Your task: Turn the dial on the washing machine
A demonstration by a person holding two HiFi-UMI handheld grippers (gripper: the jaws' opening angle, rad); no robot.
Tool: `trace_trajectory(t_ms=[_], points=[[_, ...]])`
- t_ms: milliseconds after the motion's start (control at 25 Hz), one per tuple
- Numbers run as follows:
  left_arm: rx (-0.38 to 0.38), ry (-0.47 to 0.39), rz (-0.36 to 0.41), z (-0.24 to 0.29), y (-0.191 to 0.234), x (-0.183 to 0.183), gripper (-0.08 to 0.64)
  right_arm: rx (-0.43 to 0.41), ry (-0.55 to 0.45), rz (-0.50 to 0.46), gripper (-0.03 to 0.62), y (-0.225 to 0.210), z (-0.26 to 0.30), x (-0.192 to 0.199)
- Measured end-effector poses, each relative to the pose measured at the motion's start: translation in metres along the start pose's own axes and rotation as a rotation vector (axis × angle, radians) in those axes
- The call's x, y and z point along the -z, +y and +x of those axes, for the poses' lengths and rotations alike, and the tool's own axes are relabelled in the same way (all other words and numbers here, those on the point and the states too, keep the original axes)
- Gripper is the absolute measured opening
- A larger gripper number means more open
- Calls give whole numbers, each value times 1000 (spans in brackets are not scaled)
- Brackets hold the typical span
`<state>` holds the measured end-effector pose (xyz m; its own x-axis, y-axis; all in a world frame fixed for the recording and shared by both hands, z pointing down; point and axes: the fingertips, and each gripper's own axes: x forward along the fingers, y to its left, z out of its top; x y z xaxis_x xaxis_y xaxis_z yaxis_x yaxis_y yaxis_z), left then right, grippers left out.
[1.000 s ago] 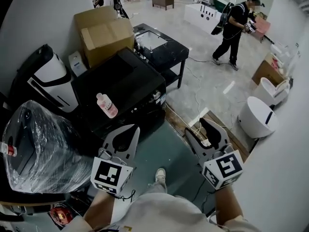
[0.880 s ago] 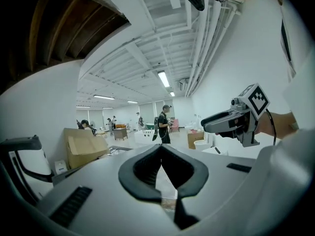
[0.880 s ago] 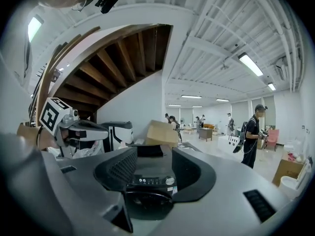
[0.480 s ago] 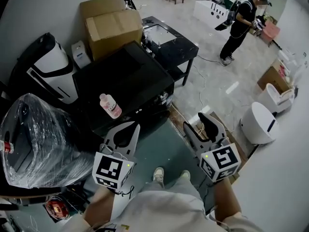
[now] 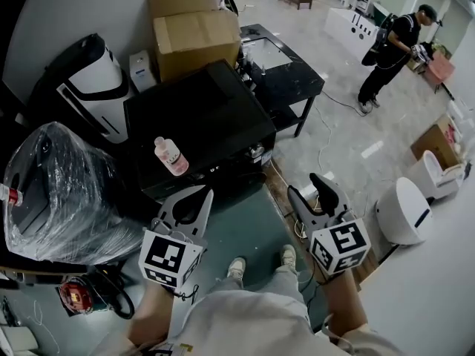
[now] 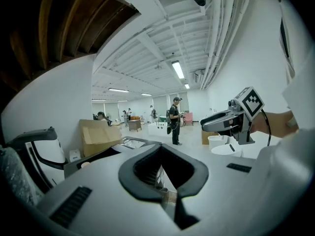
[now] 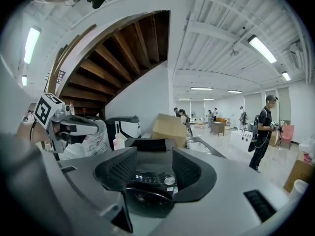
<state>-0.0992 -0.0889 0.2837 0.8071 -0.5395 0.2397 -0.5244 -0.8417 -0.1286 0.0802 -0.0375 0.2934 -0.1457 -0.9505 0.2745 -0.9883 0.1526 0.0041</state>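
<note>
The dial [image 7: 170, 180] is the small silver knob at the right end of the lit strip on the front of the black washing machine [image 5: 200, 117], ahead of the person and well apart from both tools. The right gripper [image 5: 310, 189] faces it, jaws wide and empty. I would bring it in level, centre the knob between the jaws, close on its rim (not the panel), then twist about the knob's axis. The left gripper [image 5: 191, 200], jaws likewise apart and empty, can wait.
</note>
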Motion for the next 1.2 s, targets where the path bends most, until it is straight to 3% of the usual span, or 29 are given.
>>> trace_trajectory(t_ms=[320,640,1200], points=[[-169,65,-28,14,-16,-3,20,-167,25,-34,247,-33,16,10],[-306,60,-71,29,-37,-8,20,-305,57,-102,250,-64,41,18],[-442,94,-120,47,-38,8,19,-395,119,-145,250,-85,93,47]])
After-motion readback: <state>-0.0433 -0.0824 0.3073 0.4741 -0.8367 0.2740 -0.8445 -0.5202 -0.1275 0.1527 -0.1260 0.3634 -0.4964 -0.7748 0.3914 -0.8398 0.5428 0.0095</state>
